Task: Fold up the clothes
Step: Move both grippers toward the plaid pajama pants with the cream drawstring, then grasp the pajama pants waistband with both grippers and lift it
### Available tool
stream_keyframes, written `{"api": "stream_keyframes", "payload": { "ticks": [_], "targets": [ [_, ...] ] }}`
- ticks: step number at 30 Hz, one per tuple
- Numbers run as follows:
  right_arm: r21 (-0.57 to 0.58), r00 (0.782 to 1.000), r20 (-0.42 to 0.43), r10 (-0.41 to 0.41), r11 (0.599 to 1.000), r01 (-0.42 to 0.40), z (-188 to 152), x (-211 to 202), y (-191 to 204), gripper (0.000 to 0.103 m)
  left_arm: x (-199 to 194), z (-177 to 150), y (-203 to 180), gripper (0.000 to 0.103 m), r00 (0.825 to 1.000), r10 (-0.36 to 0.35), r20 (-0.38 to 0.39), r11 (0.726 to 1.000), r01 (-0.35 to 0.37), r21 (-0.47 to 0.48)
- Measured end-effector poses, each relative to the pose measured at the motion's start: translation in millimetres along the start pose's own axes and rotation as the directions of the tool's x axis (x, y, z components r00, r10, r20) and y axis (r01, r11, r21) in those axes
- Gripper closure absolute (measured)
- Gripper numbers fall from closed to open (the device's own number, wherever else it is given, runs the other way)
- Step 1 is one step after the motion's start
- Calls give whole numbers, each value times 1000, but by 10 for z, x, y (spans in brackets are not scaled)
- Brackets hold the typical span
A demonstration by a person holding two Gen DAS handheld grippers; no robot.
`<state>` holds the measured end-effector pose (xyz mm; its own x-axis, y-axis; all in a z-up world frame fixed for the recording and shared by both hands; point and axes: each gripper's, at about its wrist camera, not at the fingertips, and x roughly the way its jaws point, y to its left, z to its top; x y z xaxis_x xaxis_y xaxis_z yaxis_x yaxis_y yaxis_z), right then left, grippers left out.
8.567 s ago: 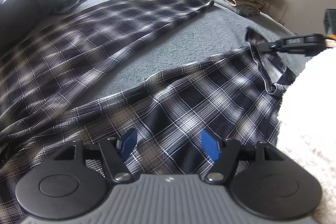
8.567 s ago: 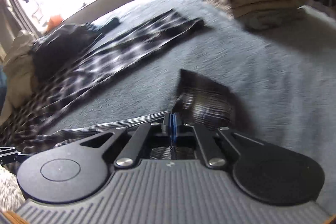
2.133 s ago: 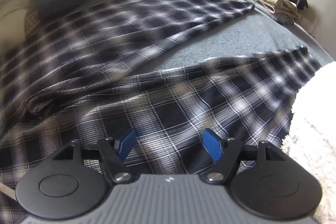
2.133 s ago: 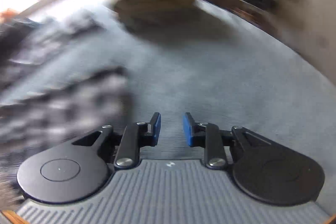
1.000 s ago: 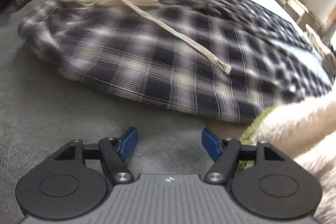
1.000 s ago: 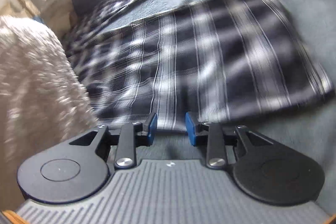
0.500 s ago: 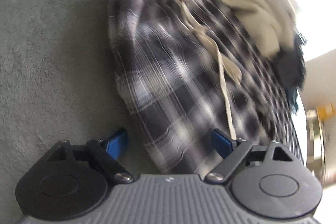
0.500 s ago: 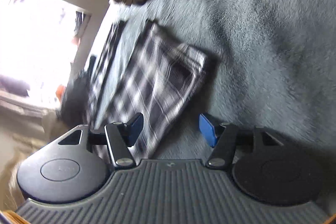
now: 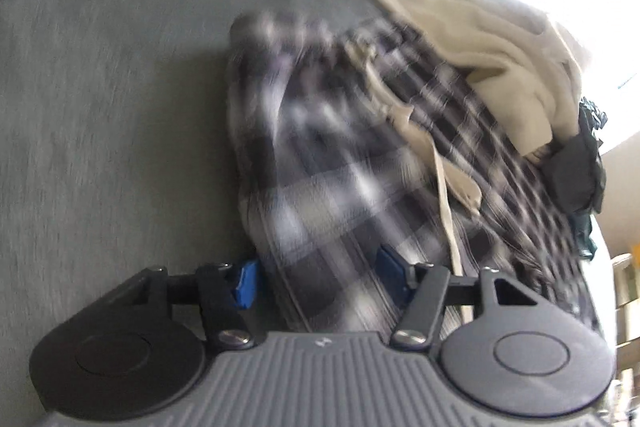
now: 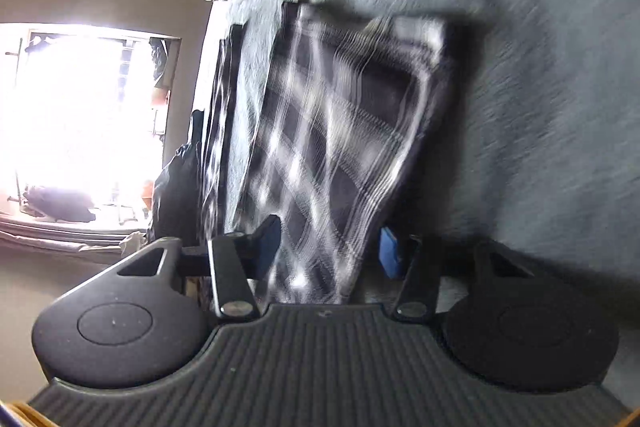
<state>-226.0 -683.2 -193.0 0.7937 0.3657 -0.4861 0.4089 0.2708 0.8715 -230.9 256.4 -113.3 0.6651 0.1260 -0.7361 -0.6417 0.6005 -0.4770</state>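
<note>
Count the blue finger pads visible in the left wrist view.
2: one pad left of the plaid trousers edge, one pad over the fabric on the right.

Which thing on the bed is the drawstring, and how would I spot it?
Start at the grey bed cover and find the dark-and-white plaid trousers lying on it. Along their top runs a thin cream drawstring, coming from the waistband toward the camera. It is a narrow pale cord, unlike the wide cream fleece bunched beside it.
</note>
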Motion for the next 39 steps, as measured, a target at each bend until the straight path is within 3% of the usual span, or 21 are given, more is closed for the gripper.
{"api": "stream_keyframes", "payload": {
  "ticks": [4,5,7,9,12,17,25,33,39],
  "targets": [
    [12,999,-35,-15,1000,15,-67,161,27,82,43,59,50,47,1000,-7,29,999,8,-38],
    [6,999,-35,-27,1000,27,-82,189,44,91,40,76,61,53,999,-5,32,999,6,-42],
    [-3,999,-25,-41,999,41,-110,203,78,99,34,112,89,65,1000,-5,30,998,7,-55],
    [-10,1000,-4,-30,999,30,-120,175,108,100,38,158,130,82,1000,-19,24,996,21,-86],
    [-29,999,23,-24,999,24,-92,184,190,101,-51,201,180,93,999,-21,37,994,25,-110],
    [-66,999,48,16,998,-13,43,270,413,102,-141,245,31,96,996,0,87,993,10,-114],
    [-144,994,77,72,988,-60,337,479,934,102,-212,435,-322,96,985,-67,160,990,85,-109],
    [-215,986,103,135,970,-111,662,841,1590,102,-200,651,-728,96,968,-119,221,992,125,-17],
    [-249,985,108,136,963,-106,843,1122,1975,102,-36,795,-1043,96,960,-140,244,990,137,33]
  ]
}}
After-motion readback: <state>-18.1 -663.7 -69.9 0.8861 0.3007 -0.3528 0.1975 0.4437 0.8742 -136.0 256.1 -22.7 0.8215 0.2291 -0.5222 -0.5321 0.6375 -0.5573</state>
